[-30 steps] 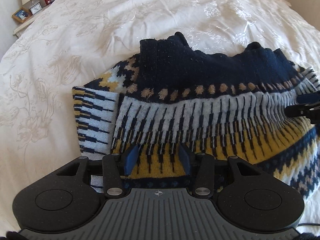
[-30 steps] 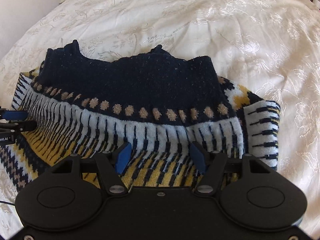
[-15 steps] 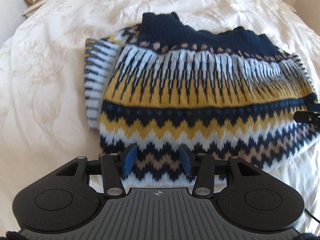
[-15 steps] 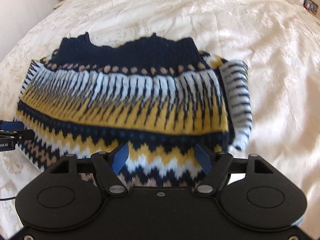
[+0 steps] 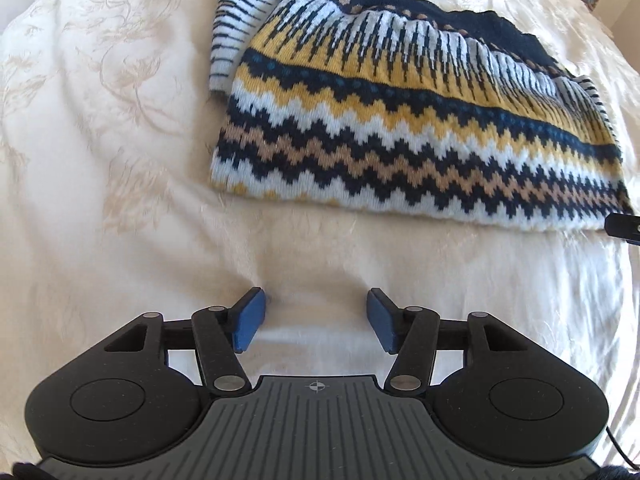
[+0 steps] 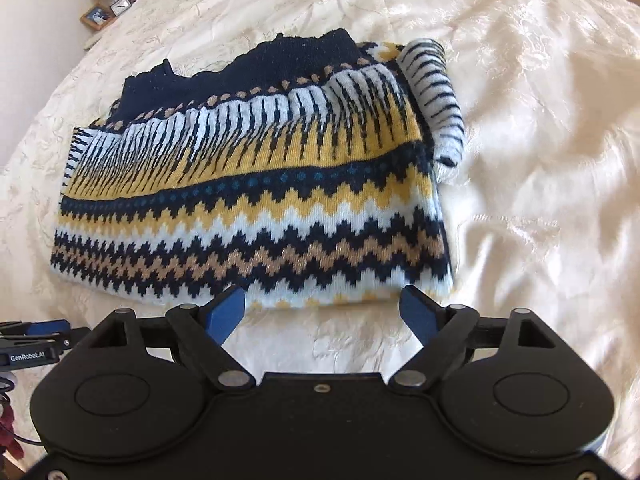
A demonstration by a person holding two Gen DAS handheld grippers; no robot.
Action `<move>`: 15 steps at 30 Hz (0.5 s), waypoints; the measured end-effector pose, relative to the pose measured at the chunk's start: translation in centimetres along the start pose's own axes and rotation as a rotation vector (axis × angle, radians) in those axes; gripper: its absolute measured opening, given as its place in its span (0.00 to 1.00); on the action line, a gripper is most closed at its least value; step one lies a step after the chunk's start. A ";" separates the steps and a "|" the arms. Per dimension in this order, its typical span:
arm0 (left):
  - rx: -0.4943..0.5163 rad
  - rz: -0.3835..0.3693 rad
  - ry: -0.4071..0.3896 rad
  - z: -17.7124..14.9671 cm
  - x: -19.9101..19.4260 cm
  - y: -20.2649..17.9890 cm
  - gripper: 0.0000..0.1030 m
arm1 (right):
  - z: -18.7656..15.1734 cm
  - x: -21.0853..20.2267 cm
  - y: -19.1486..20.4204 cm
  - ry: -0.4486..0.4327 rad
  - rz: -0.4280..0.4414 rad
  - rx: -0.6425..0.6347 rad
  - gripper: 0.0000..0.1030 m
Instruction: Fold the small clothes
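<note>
Sweater [image 5: 404, 116] lies folded on the cream bedspread [image 5: 100, 160], one sleeve tucked under. Left gripper [image 5: 316, 320] and right gripper [image 6: 322, 312] hang spread wide, holding nothing. This fold looks done; next, maybe fold it smaller or leave it.

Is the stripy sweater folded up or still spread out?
Folded. The sweater lies doubled on the bedspread, one sleeve tucked alongside.

Ahead of the right gripper [image 6: 322, 314], the sweater [image 6: 256, 200] hides its own folded-under layers, while far to its left the nightstand items [image 6: 114, 2] are too small to identify and the left gripper [image 6: 36, 334] is cut off by the frame edge.
</note>
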State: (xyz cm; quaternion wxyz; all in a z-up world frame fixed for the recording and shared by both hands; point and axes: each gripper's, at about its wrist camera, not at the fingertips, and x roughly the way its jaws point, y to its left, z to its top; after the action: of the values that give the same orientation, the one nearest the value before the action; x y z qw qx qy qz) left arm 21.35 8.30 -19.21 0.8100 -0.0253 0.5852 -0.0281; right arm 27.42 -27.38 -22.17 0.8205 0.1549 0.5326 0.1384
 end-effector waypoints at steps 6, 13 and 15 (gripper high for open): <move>-0.037 -0.006 0.023 -2.8 -0.5 0.0 0.59 | -3.4 -0.6 -0.4 0.058 0.042 0.072 0.85; -0.082 -0.044 -0.015 -3.3 -2.7 -0.9 0.59 | -3.5 -1.6 -2.6 0.036 0.090 0.182 0.87; -0.072 -0.050 -0.039 -2.3 -3.5 -1.5 0.59 | -2.6 -1.8 -3.3 0.012 0.108 0.208 0.88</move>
State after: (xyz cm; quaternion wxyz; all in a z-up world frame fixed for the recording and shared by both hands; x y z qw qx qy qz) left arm 18.02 7.00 -16.50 0.8189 -0.0695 0.5691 -0.0267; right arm 24.57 -30.86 -22.99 0.7883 0.2668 0.5397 0.1271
